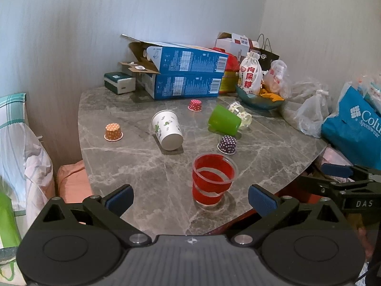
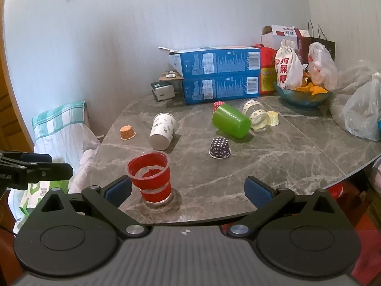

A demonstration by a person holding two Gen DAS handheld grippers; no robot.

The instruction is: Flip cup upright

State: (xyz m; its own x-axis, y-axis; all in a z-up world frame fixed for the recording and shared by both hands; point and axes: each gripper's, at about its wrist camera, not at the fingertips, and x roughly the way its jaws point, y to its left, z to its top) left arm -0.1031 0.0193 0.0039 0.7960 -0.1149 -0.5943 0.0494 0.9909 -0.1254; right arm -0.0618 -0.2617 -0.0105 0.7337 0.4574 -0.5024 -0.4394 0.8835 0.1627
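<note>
- Red clear cup (image 1: pixel 213 178) (image 2: pixel 150 176) is standing upright, mouth up, near the front edge of the grey marble bench (image 1: pixel 133 166) (image 2: pixel 273 166).
- Left claw (image 1: pixel 190 197) is sitting spread wide, holding nothing, level and pointing across the bench; the red cup is standing just ahead between its blue fingertips (image 1: pixel 119 199), not touching.
- Right claw (image 2: pixel 188 191) is also gaping wide and empty, held low at the bench edge; the red cup is just beside its left pad (image 2: pixel 118 190).
- White paper cup (image 1: pixel 167 130) (image 2: pixel 163 131) is lying on its side mid-bench, base toward the cameras.
- Green cup (image 1: pixel 224 120) (image 2: pixel 231 120) is lying on its side, with a clear patterned cup (image 2: pixel 256 114) tipped over beside it.
- Orange dotted (image 1: pixel 113 132), purple dotted (image 1: pixel 227 144) (image 2: pixel 220 147) and red dotted (image 1: pixel 195 105) cupcake liners are sitting mouth down.
- Blue boxes (image 1: pixel 188 76) (image 2: pixel 219 76) are stacking at the back wall.
</note>
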